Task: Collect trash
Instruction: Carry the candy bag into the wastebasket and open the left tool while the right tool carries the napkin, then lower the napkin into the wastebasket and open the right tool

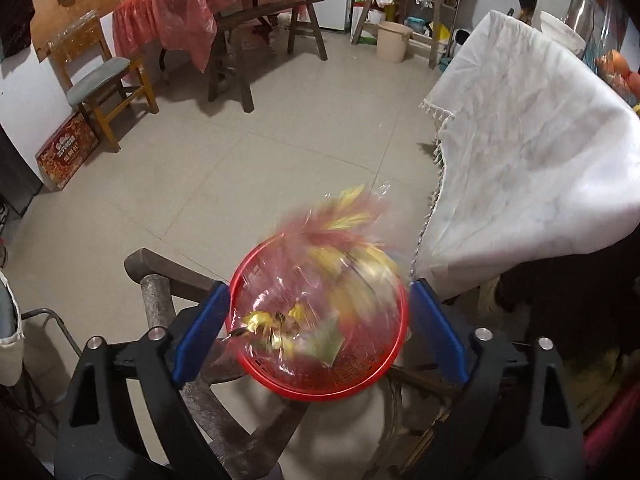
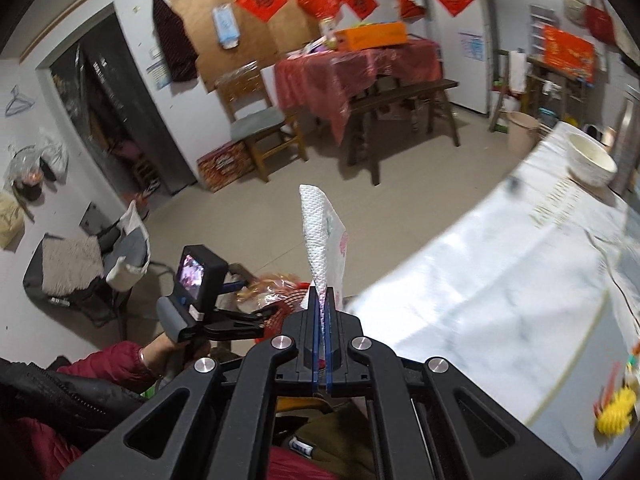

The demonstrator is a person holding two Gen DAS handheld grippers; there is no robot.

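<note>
The paper napkin (image 2: 322, 236) stands pinched by its lower end in the right tongs (image 2: 323, 300), at the middle of the right wrist view, its long axis running straight up the frame to a folded tip. It looks light, soft and limp, so a grip on any edge should serve, though it could tear or slip from a loose pinch. The right tongs are closed tight on it. At lower left of that view the left tongs (image 2: 264, 314) reach toward a red basket (image 2: 280, 312). In the left wrist view that red basket (image 1: 280, 384) sits low in the centre, lined with a clear bag of wrappers (image 1: 316, 292), between the left tongs (image 1: 320, 328), spread wide on either side; whether they touch the rim I cannot tell. The white-clothed tabletop (image 1: 532, 152) fills the right.
</note>
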